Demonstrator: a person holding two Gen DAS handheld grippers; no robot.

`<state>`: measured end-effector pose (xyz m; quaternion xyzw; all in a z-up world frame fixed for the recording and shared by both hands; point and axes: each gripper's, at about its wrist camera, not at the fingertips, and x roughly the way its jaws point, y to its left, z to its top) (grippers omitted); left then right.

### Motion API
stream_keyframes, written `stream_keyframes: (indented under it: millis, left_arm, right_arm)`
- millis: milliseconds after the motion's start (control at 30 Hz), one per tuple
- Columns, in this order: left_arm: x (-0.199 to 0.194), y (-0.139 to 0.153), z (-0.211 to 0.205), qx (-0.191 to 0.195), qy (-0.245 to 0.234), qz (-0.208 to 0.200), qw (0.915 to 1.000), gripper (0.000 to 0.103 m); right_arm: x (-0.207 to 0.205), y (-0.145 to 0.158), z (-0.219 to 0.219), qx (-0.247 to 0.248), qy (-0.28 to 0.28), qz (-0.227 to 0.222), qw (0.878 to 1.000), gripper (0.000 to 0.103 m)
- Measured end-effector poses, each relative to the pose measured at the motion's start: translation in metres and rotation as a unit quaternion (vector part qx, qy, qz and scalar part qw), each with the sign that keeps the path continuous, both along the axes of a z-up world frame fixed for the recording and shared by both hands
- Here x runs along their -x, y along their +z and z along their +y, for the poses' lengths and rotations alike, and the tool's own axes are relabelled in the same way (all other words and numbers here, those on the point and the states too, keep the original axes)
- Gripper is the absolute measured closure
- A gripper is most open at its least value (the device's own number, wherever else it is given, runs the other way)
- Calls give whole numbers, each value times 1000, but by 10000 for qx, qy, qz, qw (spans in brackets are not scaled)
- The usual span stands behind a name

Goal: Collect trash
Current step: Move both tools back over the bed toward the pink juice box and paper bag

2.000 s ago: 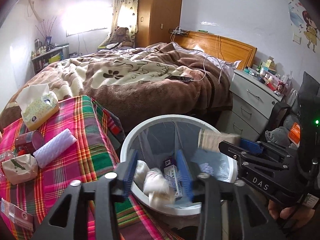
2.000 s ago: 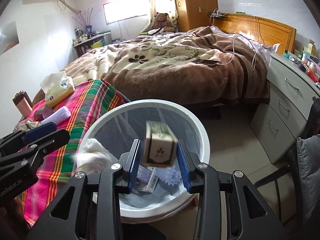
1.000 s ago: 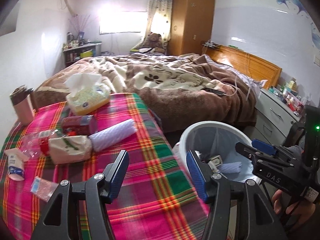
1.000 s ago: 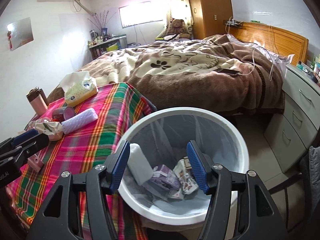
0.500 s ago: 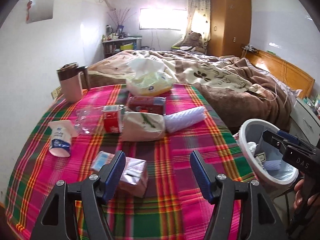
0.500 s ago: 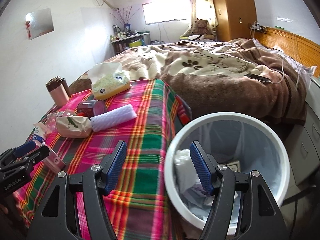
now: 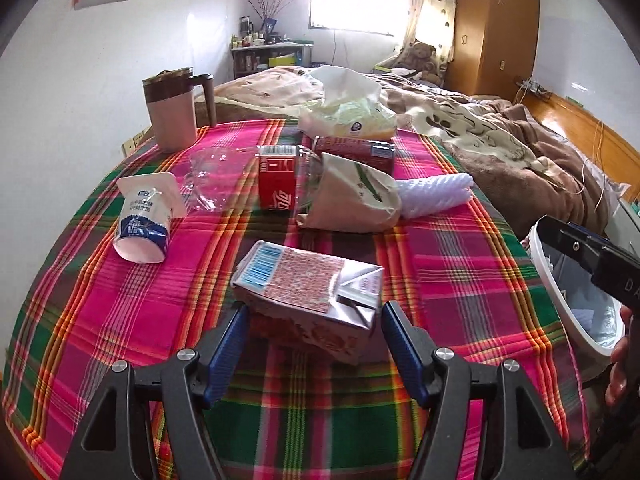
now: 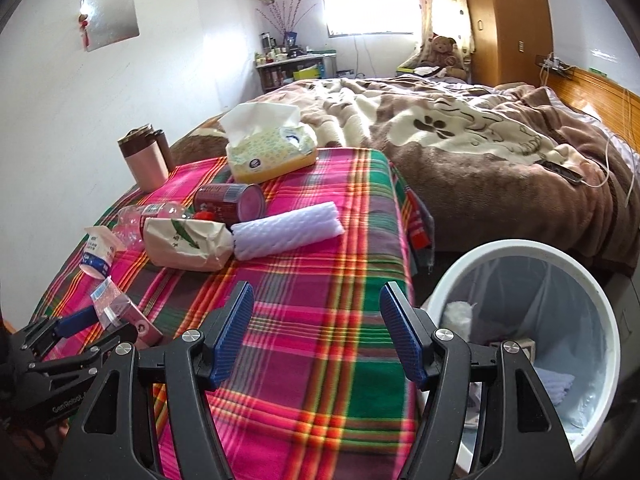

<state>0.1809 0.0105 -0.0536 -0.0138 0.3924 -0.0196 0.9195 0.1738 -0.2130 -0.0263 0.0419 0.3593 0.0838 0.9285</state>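
A crushed pink and silver drink carton (image 7: 308,280) lies on the plaid tablecloth (image 7: 460,280). My left gripper (image 7: 314,326) stands open around it. Its blue pads sit close by the carton's two near corners, and I see no squeeze. The right wrist view shows that same left gripper (image 8: 116,320) and carton (image 8: 124,310) at the lower left. My right gripper (image 8: 316,320) hangs open and empty over the cloth near the table's edge. Beside it on the floor stands the white lined trash bin (image 8: 520,245), with several discarded pieces inside.
Further back on the cloth lie a yogurt cup (image 7: 142,216), a clear bottle with a red label (image 7: 276,188), a beige paper bag (image 7: 352,200), a red can (image 7: 354,152) and a white foam roll (image 7: 436,194). A tissue pack (image 7: 352,120) and a lidded mug (image 7: 174,112) stand behind. The bed lies beyond.
Both views have swung from the bin to the table. My left gripper has come down to the carton, which now lies between its fingers. The right gripper has shifted left over the cloth.
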Motion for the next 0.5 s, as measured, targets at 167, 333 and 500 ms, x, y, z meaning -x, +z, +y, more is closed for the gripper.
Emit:
stream_keyframes:
  millis: [167,333,500]
  left_arm:
    - [3,-5,19,-14,116,76,9999,35]
    - [5,-6,44,-62,319,133,9994,35]
    - [9,-3,66,-114,510,109,9986,35]
  right_arm:
    - [-10,-5,17,34,265,85,9996,36]
    - [-20,-10,39,-42,608,255,9978,36]
    - [-28,-14,60,96,922,266,9953,36]
